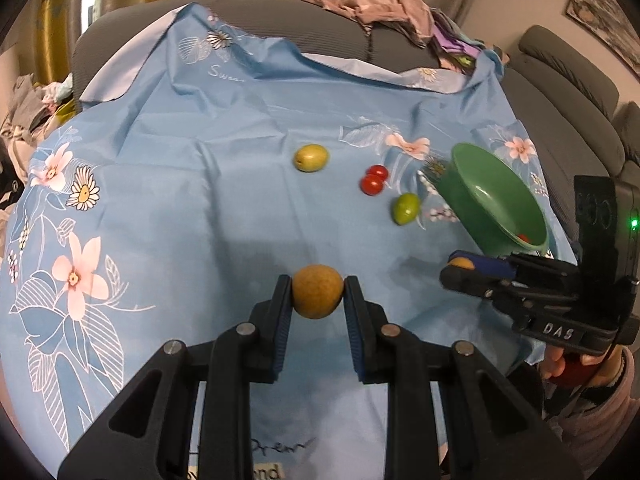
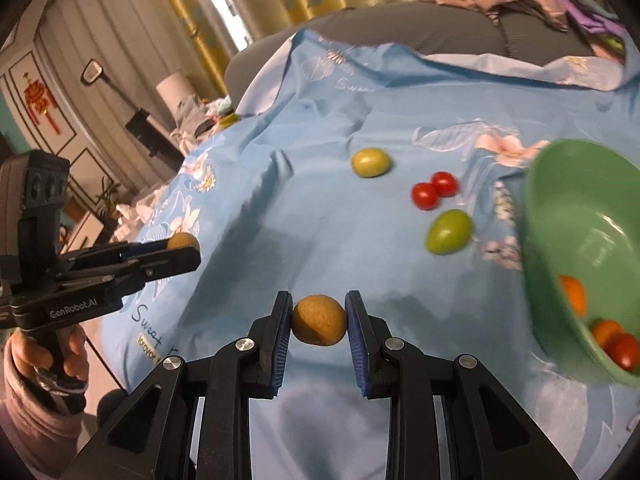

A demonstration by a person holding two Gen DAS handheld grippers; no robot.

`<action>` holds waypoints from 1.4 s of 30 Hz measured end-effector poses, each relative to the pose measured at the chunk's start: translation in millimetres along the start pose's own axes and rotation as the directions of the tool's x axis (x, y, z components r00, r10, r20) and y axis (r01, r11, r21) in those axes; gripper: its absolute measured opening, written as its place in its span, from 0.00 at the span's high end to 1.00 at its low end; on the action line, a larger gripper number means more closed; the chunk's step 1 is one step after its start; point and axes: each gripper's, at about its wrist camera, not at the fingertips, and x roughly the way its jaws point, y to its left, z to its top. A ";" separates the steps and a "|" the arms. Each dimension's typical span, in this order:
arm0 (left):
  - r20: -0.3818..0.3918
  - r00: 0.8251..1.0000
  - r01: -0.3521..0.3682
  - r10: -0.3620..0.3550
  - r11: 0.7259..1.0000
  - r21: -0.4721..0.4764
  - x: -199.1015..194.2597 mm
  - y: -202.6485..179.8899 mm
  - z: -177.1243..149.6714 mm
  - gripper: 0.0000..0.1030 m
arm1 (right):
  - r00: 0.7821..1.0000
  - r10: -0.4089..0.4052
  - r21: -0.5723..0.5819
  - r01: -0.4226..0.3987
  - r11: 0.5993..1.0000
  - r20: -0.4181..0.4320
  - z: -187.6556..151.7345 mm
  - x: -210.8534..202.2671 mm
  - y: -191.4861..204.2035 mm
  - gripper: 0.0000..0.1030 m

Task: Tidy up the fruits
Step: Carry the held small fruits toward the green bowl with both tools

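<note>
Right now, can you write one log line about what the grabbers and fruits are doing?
left gripper: shut on brown fruit | right gripper: shut on brown fruit | green bowl: tilted, holds fruit | blue cloth: two tomatoes, two green fruits

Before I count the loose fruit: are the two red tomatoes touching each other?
Touching. In the right wrist view, the two red tomatoes press together with no cloth showing between.

To the right of my right tongs, the motion-blurred green plastic bowl [image 2: 580,248] is cut off by the picture's edge (its far rim is lost). Inside it, the small orange and red fruits [image 2: 608,340] blur together; I cannot count them.
</note>
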 end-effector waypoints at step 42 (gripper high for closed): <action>-0.026 0.999 0.042 -0.037 0.977 0.209 15.6 -104.7 30.1 0.75 | 0.968 -0.059 0.118 0.031 0.993 0.244 -14.3 -93.2 -55.1 0.72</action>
